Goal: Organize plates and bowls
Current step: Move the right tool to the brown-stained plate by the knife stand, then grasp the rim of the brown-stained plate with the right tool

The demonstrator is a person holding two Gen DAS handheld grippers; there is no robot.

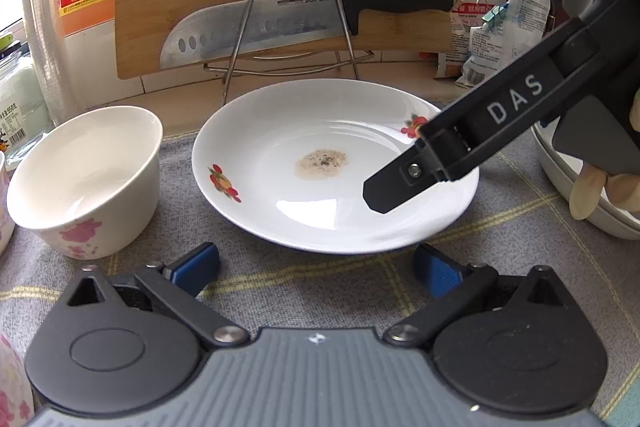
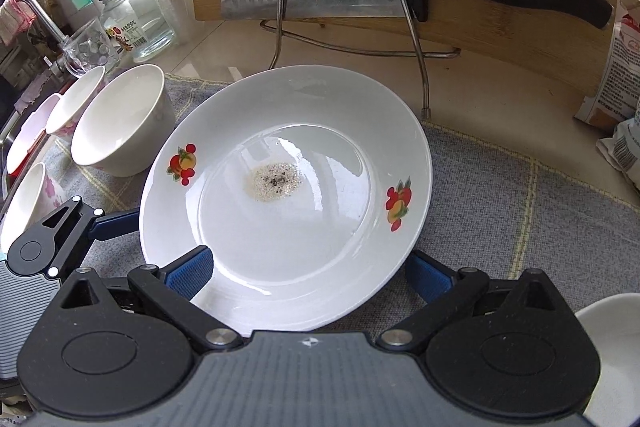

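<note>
- Right wrist view: right gripper spread wide, straddling the fruit-patterned plate's near rim on the grey cloth.
- Left gripper gapes empty just before it.
- Risk: glazed rim slipping from a shallow pinch, knocking the floral bowl.

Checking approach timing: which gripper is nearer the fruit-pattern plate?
Right. The right gripper is open with the plate rim between its fingers; the left gripper is also open but sits just short of the plate's near edge.
</note>
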